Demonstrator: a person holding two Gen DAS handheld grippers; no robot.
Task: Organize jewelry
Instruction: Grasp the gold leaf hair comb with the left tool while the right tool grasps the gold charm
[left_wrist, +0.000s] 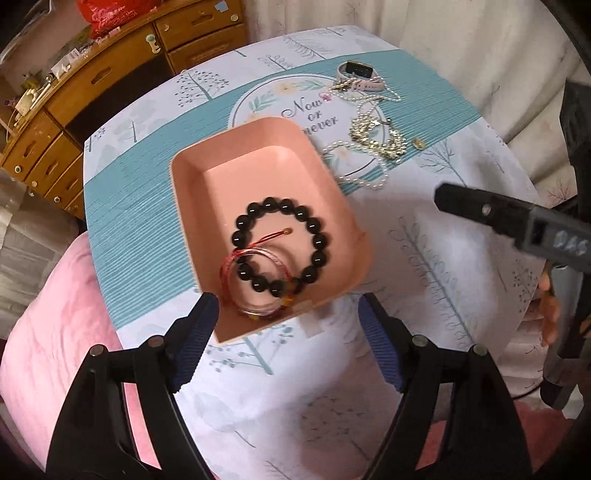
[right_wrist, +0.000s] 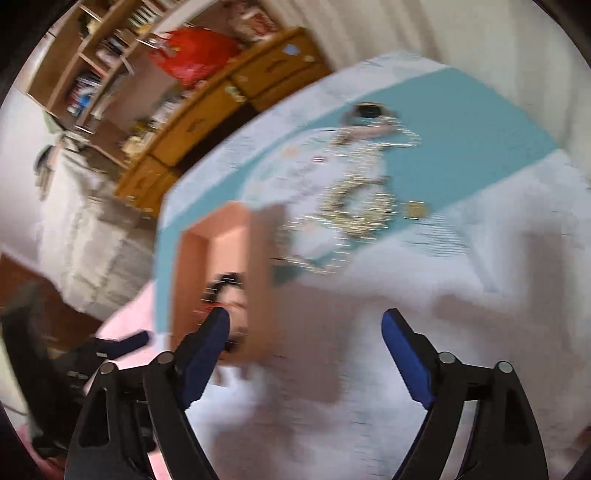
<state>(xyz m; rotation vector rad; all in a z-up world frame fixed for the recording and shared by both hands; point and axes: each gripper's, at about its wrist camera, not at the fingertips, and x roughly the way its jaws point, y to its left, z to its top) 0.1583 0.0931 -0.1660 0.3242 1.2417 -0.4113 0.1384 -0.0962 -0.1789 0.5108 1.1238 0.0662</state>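
A pink tray (left_wrist: 236, 155) sits on the table with a black bead bracelet (left_wrist: 317, 242) and a red string bracelet (left_wrist: 236, 258) inside. My left gripper (left_wrist: 288, 306) is open and empty, just above the tray's near edge. Pearl necklaces (left_wrist: 364, 181), gold chains (left_wrist: 373, 136) and a pink smartwatch (left_wrist: 356, 70) lie beyond the tray at the right. My right gripper (right_wrist: 304, 323) is open and empty, above the cloth right of the tray (right_wrist: 192, 254); its view is blurred. It also shows in the left wrist view (left_wrist: 443, 197). The jewelry pile (right_wrist: 358, 206) lies ahead of it.
A patterned teal and white cloth (left_wrist: 140, 173) covers the table. A wooden dresser (left_wrist: 92, 85) stands behind at the left. A pink cushion (left_wrist: 55, 332) lies at the table's near left. Curtains (left_wrist: 461, 48) hang behind at the right.
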